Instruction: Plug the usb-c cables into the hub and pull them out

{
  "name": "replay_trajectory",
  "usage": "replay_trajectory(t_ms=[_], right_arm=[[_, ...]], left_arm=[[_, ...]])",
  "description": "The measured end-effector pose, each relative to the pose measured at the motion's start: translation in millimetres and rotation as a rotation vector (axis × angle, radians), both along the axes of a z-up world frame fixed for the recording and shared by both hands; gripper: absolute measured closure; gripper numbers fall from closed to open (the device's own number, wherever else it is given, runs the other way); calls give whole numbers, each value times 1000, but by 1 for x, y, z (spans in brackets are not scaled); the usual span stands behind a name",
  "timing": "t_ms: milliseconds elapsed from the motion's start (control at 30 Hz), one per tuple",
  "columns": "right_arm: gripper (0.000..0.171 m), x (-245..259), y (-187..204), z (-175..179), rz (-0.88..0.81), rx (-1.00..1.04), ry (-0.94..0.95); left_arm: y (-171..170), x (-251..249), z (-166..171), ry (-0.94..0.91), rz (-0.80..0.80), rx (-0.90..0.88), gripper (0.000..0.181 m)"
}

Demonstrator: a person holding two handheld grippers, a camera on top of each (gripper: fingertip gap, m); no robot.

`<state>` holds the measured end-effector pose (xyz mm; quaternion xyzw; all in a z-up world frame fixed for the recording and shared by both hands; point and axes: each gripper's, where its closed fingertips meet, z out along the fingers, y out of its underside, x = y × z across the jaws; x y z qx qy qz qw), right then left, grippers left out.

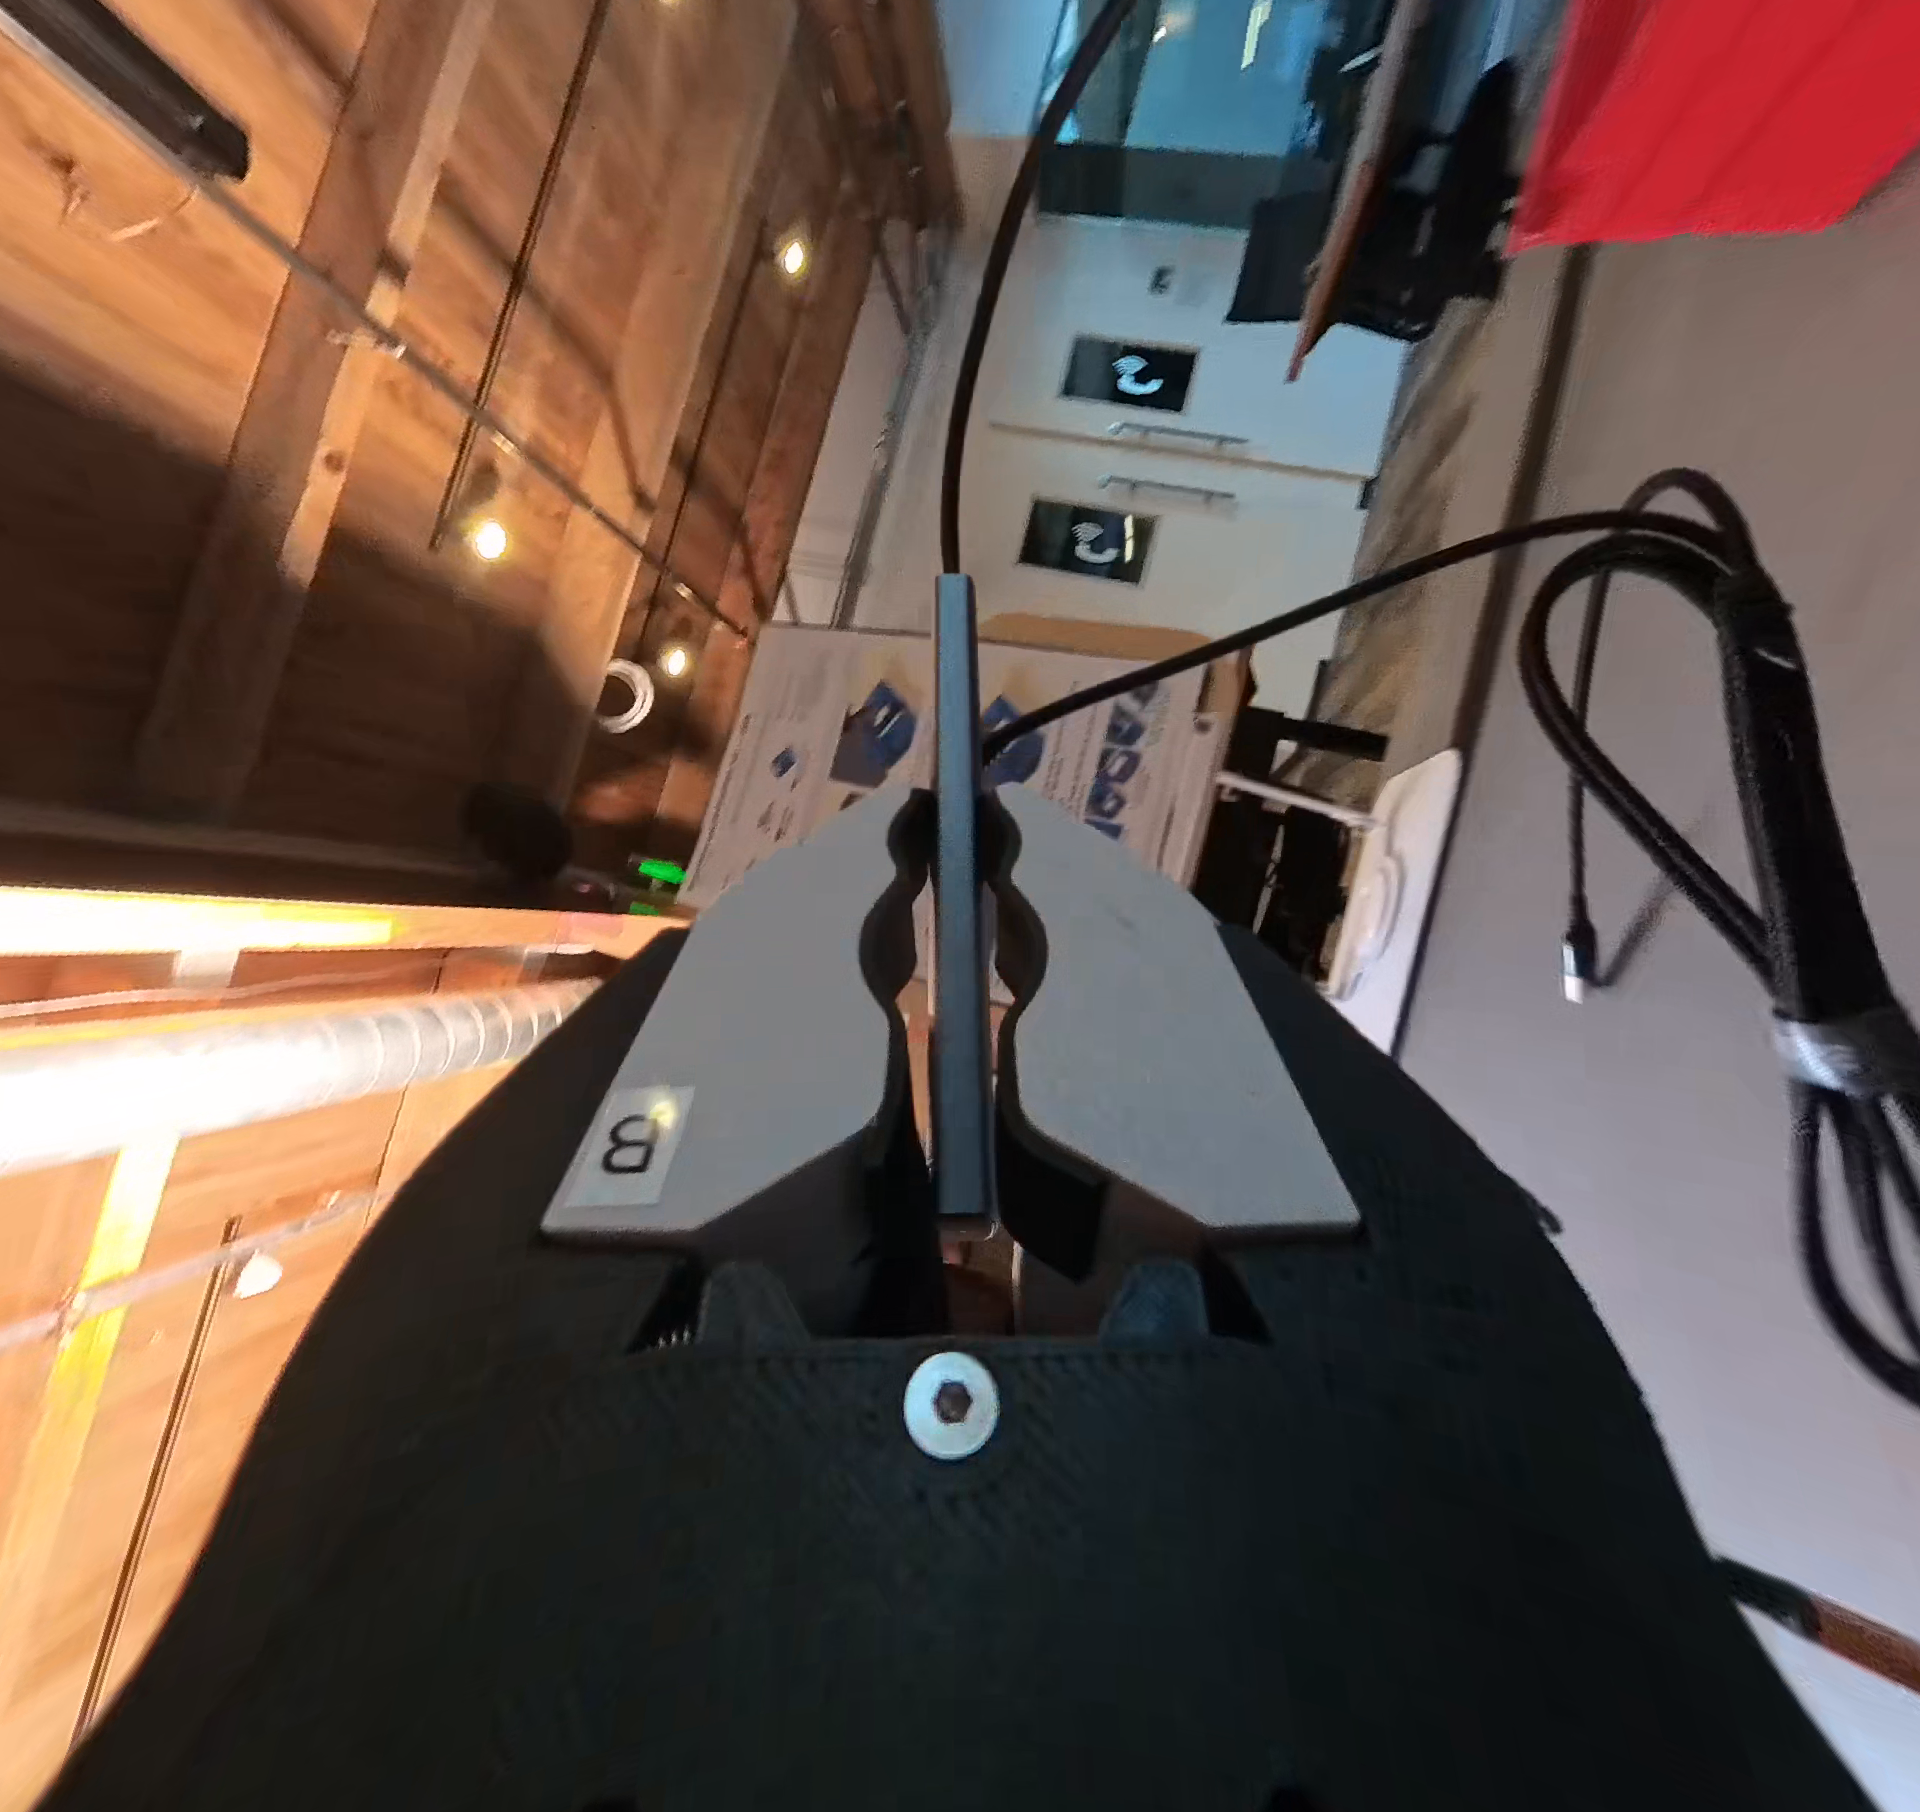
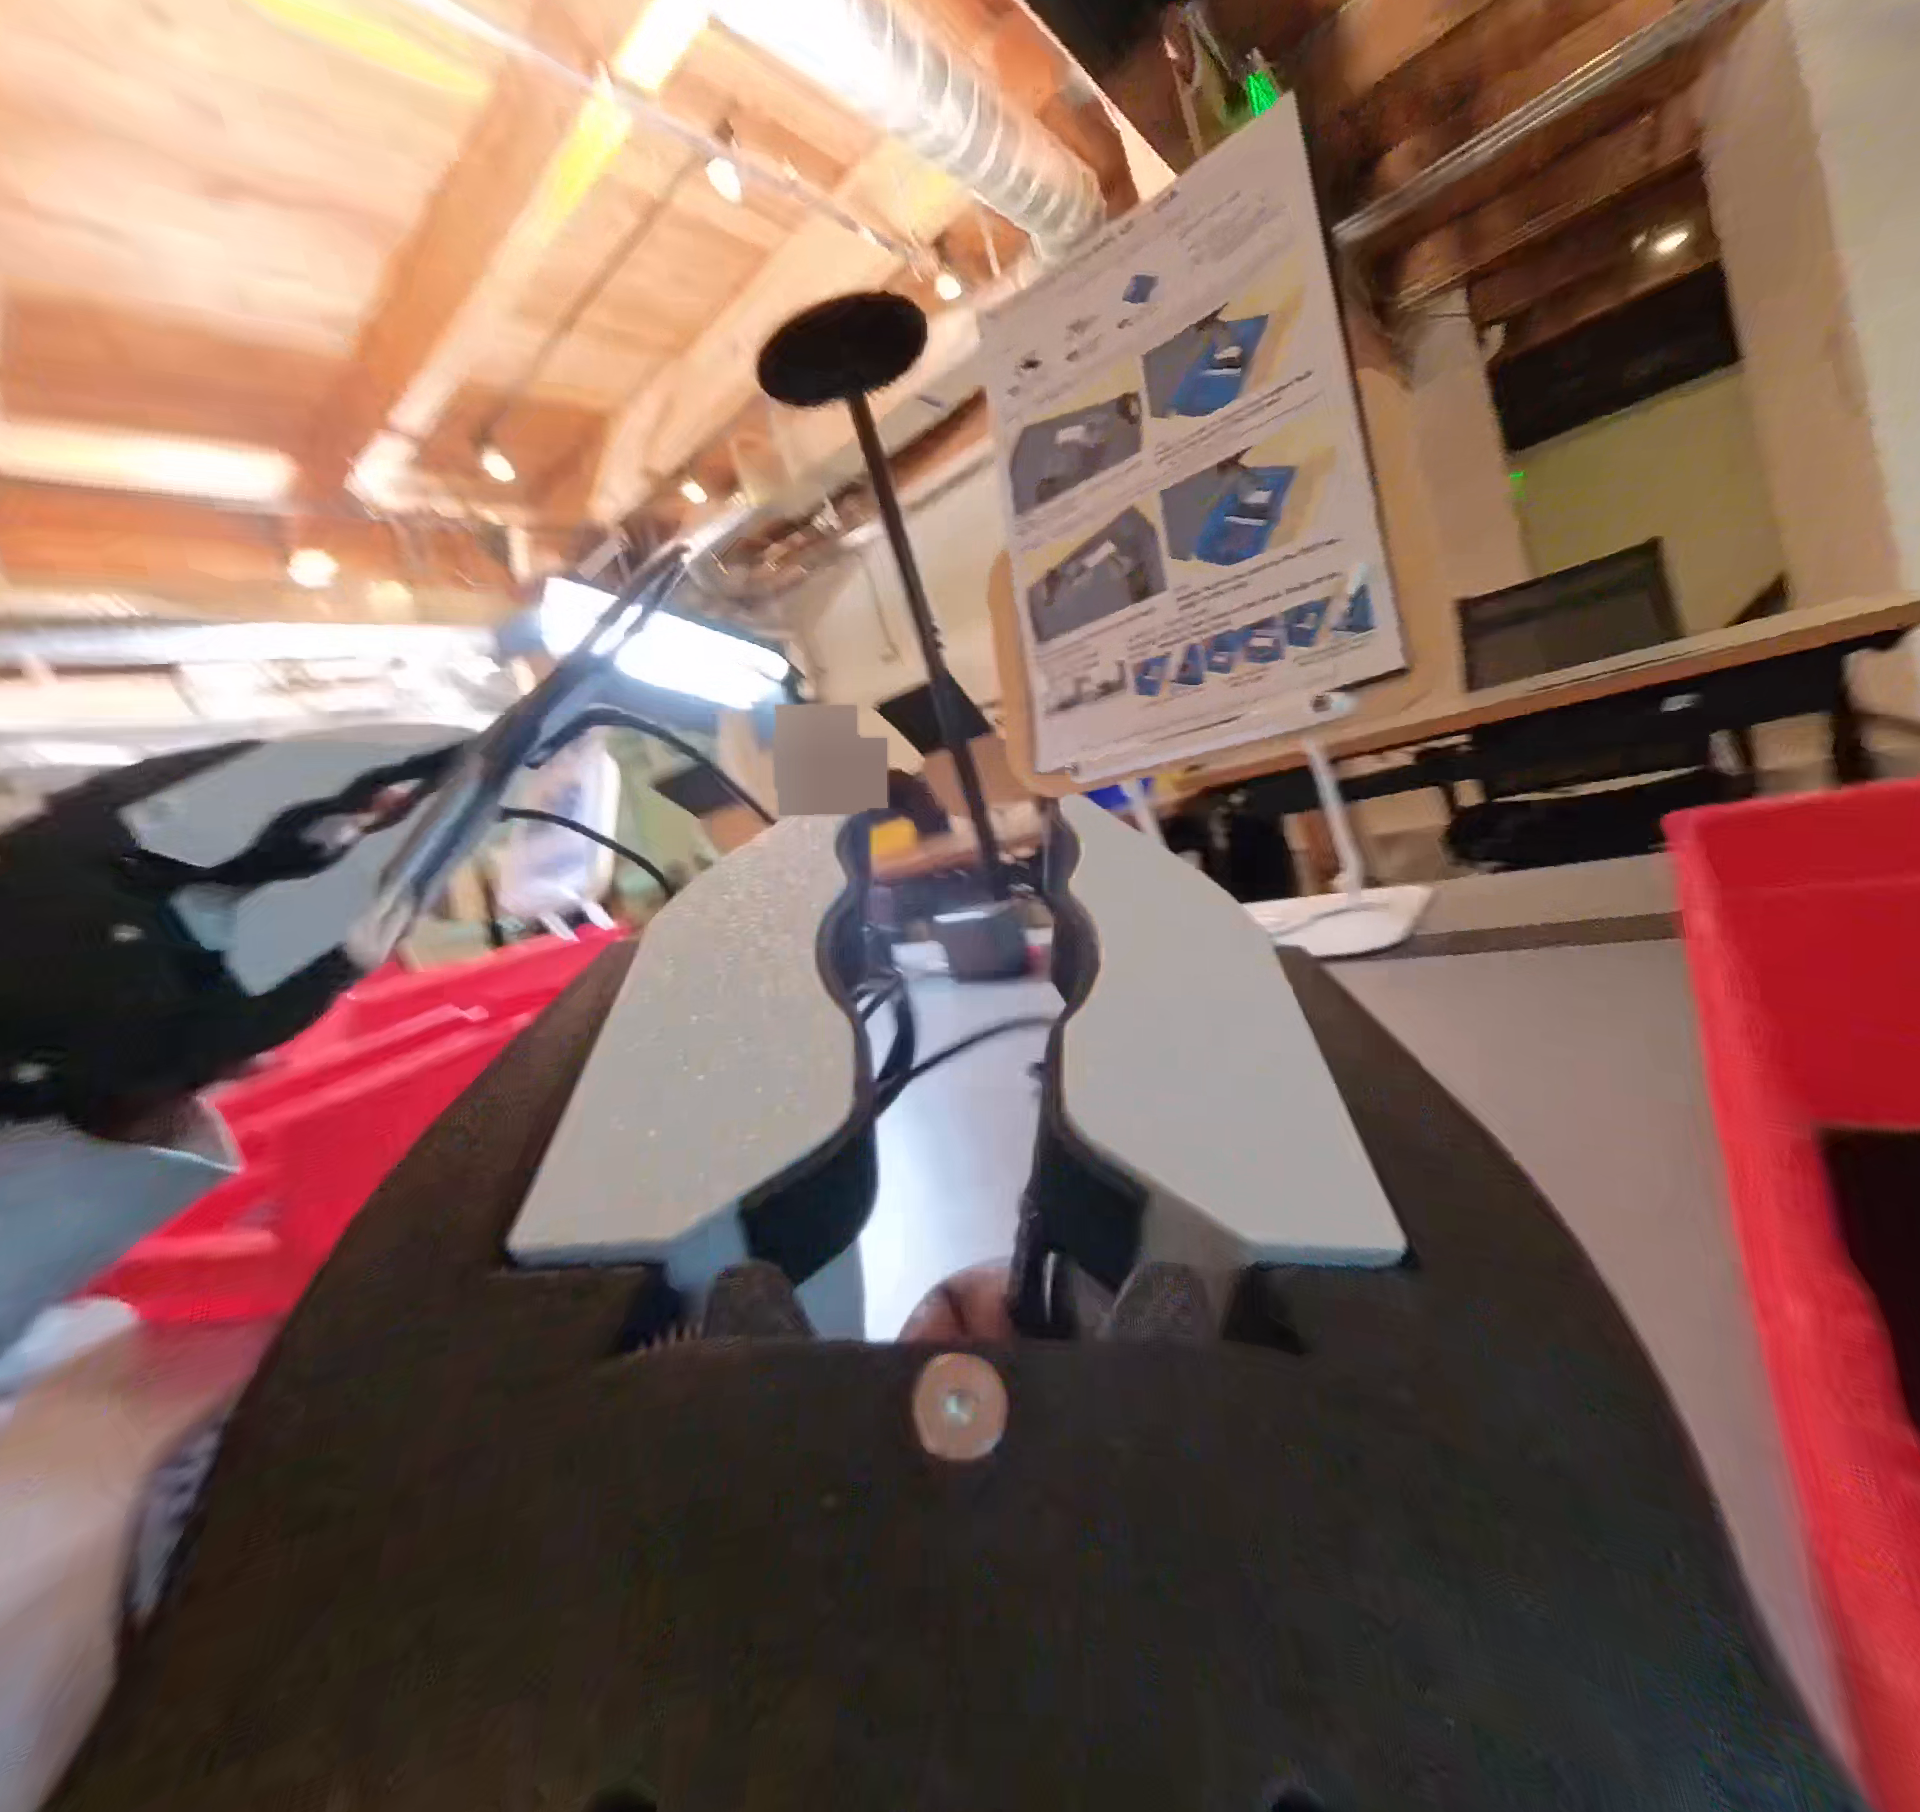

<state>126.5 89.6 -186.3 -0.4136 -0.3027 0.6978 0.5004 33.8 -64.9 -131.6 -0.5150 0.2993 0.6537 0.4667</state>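
Note:
My left gripper [image 1: 956, 806] is shut on the hub [image 1: 958, 931], a thin dark slab seen edge-on and held up off the table. One black cable [image 1: 987, 256] leaves the hub's far end. Another black cable [image 1: 1247, 630] meets its right side just past the fingertips. A bundle of black cables [image 1: 1766, 827] lies on the grey table [image 1: 1610, 1347], with a loose silver plug [image 1: 1574, 973] beside it. My right gripper [image 2: 951, 827] is open and holds nothing. Black cables [image 2: 956, 1045] on the table show through its gap. The left gripper [image 2: 208, 879] with the hub [image 2: 488, 765] is at the left of the right wrist view.
A red bin [image 2: 1797, 1035] stands close on the right of the right gripper, and another red bin [image 2: 395, 1035] lies under the left gripper. A poster board [image 2: 1195, 515] on a white stand and a black stalk with a disc top [image 2: 904, 557] stand beyond. The left gripper's tips are roughly 20 cm from the right gripper's.

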Motion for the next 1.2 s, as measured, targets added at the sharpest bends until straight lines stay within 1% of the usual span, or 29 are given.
replay_trajectory(t_ms=[33,100,133,200,267,300,367,400,500,567,633,667,733,767,800,900,967,1000,1067,1133,1200], right_arm=[[140,2,1,2,-25,49,-28],[142,11,-2,12,8,113,-62],[142,16,-5,19,57,115,-66],[142,23,-14,31,210,78,-94],[138,20,-30,26,392,26,-227],[135,16,-40,18,487,-6,-316],[125,14,-65,3,711,-32,-456],[122,12,-73,-2,776,-36,-495],[120,-7,-73,-5,764,-22,-550],[121,-14,-78,-6,798,11,-618],[121,-16,-91,-19,908,40,-742],[120,-12,-101,-25,1009,36,-801],[131,-1,-121,-26,1245,-53,-845],[137,1,-128,-22,1331,-111,-833],[142,1,-131,-21,1376,-158,-826],[159,-5,-135,-27,1376,-191,-785],[161,-8,-135,-26,1330,-197,-689],[161,-10,-134,-24,1293,-209,-636],[161,-15,-129,-19,1201,-255,-522],[161,-20,-123,-14,1104,-296,-416],[161,-20,-124,-9,1040,-292,-315]], left_arm=[[3,5,-10,15,-15,-31,171],[9,16,-30,47,-48,-98,171],[12,21,-42,58,-67,-135,171],[15,31,-63,97,-96,-204,171],[15,37,-74,135,-111,-232,171],[14,40,-76,142,-120,-240,171],[12,44,-76,152,-140,-245,171],[10,47,-75,163,-149,-250,171],[7,56,-75,208,-171,-271,171],[5,63,-76,239,-187,-287,170],[4,70,-78,266,-206,-297,170],[4,73,-78,277,-215,-299,170],[5,76,-78,293,-227,-303,170],[5,77,-79,300,-231,-304,170],[5,78,-78,306,-234,-300,170],[4,74,-78,291,-229,-305,170],[4,68,-75,191,-228,-263,167],[3,65,-69,87,-234,-203,158],[-1,58,-51,-184,-262,-32,137],[-14,54,-28,-527,-351,239,134],[-26,45,-18,-990,-488,529,130]])
